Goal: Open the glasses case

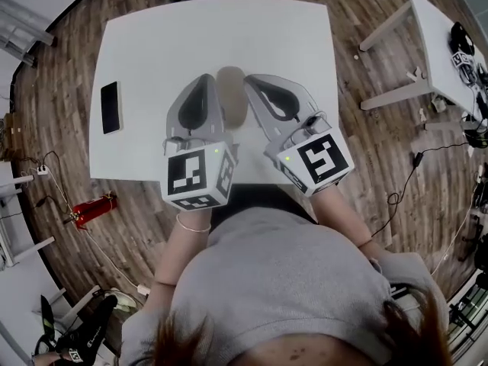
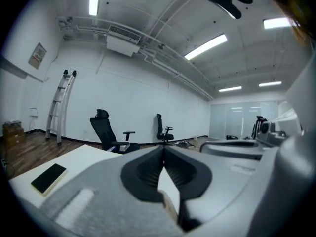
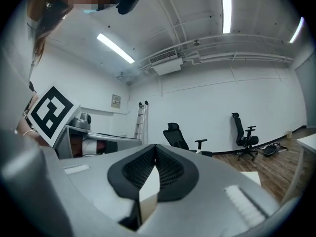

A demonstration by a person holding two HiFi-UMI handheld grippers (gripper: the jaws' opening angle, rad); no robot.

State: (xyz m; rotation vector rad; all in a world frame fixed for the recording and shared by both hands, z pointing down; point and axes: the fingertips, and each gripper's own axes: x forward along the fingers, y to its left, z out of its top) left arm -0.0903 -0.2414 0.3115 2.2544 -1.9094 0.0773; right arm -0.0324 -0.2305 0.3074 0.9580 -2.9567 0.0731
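Our hair and grey top (image 1: 282, 280) fill the bottom of the head view, and both forearms reach forward from there, with a thin bracelet (image 1: 192, 226) on the left wrist. Just ahead, the left gripper (image 1: 207, 81) and the right gripper (image 1: 248, 81) are held side by side over the near half of the white table (image 1: 191, 36), their marker cubes towards us and their jaws pointing away. In each gripper view we see the dark pads drawn together until their tips meet, with nothing caught between them and only the far wall showing beyond, so both grippers are closed and empty. The glasses case (image 1: 231, 91), a beige oblong with its lid down, shows in the narrow gap between the two grippers, just beside both sets of jaws; we cannot tell from this angle whether either gripper touches it. A dark phone (image 1: 111, 107) lies flat on the table well to the left of the left gripper, near the table's left edge. Beyond the left gripper's tips a black office chair (image 2: 106, 132) and a second chair (image 2: 164, 128) stand by the wall, with a ladder (image 2: 59, 107) leaning further left. On the wooden floor, left of the left gripper and below the table's edge, lies a red fire extinguisher (image 1: 95, 208). Another white table (image 1: 435, 44) stands well off to the right of the right gripper.
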